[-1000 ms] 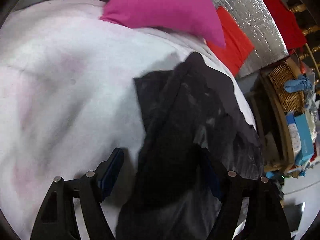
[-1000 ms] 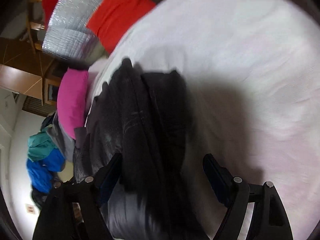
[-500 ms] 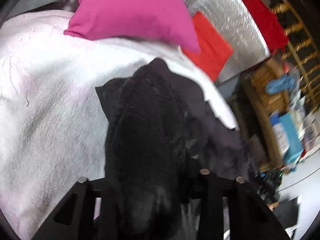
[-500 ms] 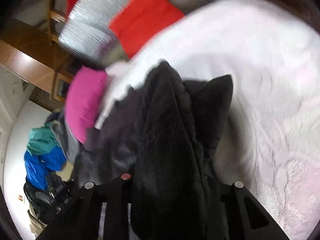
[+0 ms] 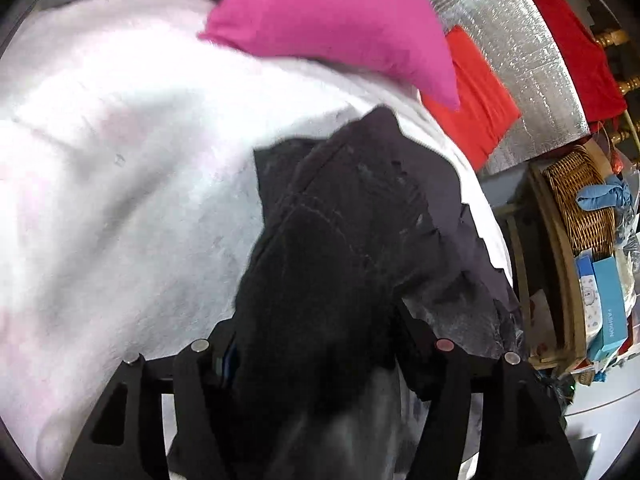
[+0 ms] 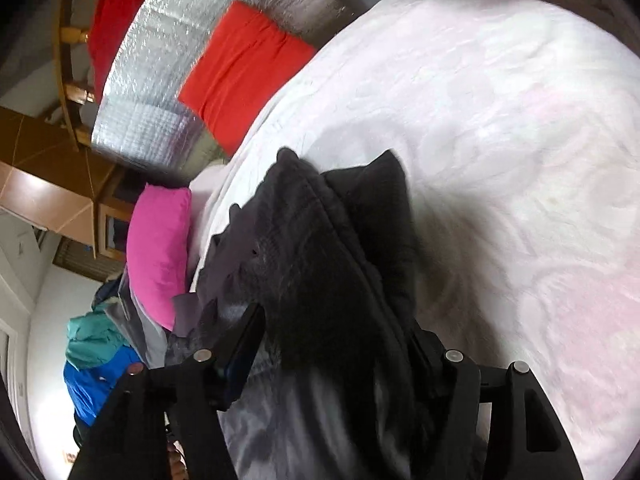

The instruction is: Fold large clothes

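White bedspread (image 5: pixel 120 168) bears black garment (image 5: pixel 344 240) between opening left hand-held gripper (image 5: pixel 316 340) jaws.

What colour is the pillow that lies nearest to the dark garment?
Bright pink pillow; the left wrist view shows it best, just beyond the dark garment.

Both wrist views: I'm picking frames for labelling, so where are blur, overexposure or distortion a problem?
Left wrist view: fisheye bends the scene; the white bedspread is blown out and smeared, while the dark garment shows only faint seams. Right wrist view: same curvature; the bedspread keeps some pattern but is soft, the garment is nearly featureless black, and the silver foil panel glares.
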`<state>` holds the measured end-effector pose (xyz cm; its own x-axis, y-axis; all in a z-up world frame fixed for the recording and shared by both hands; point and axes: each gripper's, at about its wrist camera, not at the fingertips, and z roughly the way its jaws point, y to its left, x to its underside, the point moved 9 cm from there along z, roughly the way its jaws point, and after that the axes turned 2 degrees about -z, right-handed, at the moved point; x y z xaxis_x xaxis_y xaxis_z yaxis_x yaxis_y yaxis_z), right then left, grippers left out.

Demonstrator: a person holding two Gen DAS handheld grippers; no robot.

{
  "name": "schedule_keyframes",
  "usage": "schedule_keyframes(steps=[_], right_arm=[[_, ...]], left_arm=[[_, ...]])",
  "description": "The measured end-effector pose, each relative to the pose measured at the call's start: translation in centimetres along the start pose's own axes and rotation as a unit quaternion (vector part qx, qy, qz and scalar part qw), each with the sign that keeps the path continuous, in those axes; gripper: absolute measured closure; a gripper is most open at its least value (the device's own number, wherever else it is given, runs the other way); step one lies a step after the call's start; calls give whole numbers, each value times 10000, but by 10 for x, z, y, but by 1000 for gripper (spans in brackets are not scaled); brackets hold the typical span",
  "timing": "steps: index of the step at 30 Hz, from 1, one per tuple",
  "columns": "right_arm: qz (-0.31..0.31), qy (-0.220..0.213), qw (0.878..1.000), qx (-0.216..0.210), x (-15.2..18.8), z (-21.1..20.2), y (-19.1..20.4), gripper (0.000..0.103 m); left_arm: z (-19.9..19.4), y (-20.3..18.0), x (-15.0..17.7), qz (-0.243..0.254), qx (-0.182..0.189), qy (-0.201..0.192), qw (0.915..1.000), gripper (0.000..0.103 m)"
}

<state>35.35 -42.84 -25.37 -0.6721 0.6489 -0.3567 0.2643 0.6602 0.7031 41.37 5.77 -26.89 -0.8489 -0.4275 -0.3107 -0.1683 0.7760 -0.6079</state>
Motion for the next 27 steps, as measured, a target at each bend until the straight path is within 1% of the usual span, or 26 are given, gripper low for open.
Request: schedule_keyframes(steps=[2, 3, 4, 5, 6, 7, 8, 9, 10, 12, 14, 15, 16, 17, 20, 22, 24, 27], right_arm=[[-19, -286, 9995, 97, -2, -21, -2, 34], [-88, -491, 9986, 200, -2, -36, -3, 34], [-186, -686, 9971, 259, -1, -52, -2, 33], [-252, -804, 9961, 262, 1, -63, 0, 32], [-340, -936, 9948, 218, 7, -76, 5, 31], [-379, -975, 9944, 151, 12, -83, 9, 28], [-419, -988, 9942, 30, 20, -88, 15, 26], [-458, -952, 9943, -104, 32, -92, 21, 25], [-485, -864, 9949, -202, 45, -92, 26, 24], [-454, -551, 9968, -370, 75, -86, 33, 24], [-241, -260, 9978, -560, 95, -75, 33, 24], [-68, -52, 9977, -666, 106, -64, 34, 24], [33, 72, 9977, -678, 112, -56, 34, 24], [156, 150, 9978, -627, 117, -47, 31, 24], [582, 237, 9970, -460, 123, -26, 18, 24], [890, 209, 9949, -430, 119, -12, 11, 24], [1159, -20, 9924, -414, 110, -5, 4, 24], [1464, -307, 9884, -263, 97, 4, -11, 24]], left_arm=[[-19, 2, 0, 67, -72, -314, 9995, 38], [-33, 3, 0, 105, -132, -550, 9983, 37], [-53, 5, 0, 174, -259, -894, 9955, 35], [-62, 5, 0, 231, -349, -1076, 9933, 31], [-82, 4, 6, 404, -558, -1420, 9875, 29], [-93, 2, 13, 554, -685, -1597, 9832, 27], [-101, -4, 22, 701, -743, -1686, 9804, 26], [-103, -8, 24, 782, -739, -1697, 9796, 26], [-106, -14, 37, 905, -676, -1655, 9797, 25], [-105, -19, 64, 1040, -551, -1468, 9821, 22], [-95, -17, 85, 1031, -452, -1117, 9873, 22], [-85, -18, 93, 965, -369, -860, 9909, 22], [-78, -15, 98, 822, -264, -643, 9942, 22], [-73, -9, 98, 586, -155, -523, 9968, 22], [-61, 9, 94, -57, 6, -315, 9995, 22], [-52, 18, 92, -416, 144, -174, 9989, 22], [-42, 26, 86, -793, 304, -91, 9963, 22], [-39, 36, 73, -1171, 390, -212, 9921, 22]])
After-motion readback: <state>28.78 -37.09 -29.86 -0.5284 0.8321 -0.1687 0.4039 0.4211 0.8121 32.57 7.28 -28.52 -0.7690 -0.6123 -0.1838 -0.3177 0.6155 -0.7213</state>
